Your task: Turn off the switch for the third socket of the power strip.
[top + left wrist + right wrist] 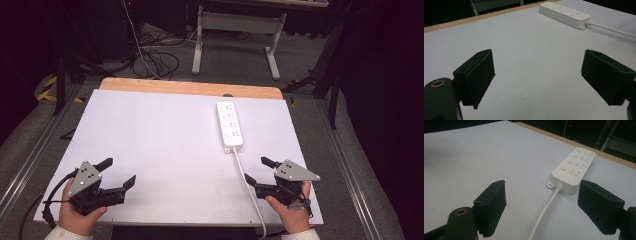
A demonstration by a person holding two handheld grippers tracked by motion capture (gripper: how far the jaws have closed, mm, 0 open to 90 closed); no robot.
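From the high view, a white power strip (230, 123) lies on the right far part of the white bench (150, 140), its cord (248, 186) running toward the near edge. The left hand-held gripper (119, 173) and right hand-held gripper (256, 170) sit near the front corners, both spread wide and empty.

In the left gripper view, the jaws gape over bare bench, the power strip (564, 14) well ahead.

In the right gripper view, the jaws stand wide apart, the cord (545, 211) between them, the power strip (574, 170) just beyond.

A white four-outlet plastic power strip (229, 123) lies on the white-topped table (150, 140), its white cord (248, 187) trailing toward the near edge.
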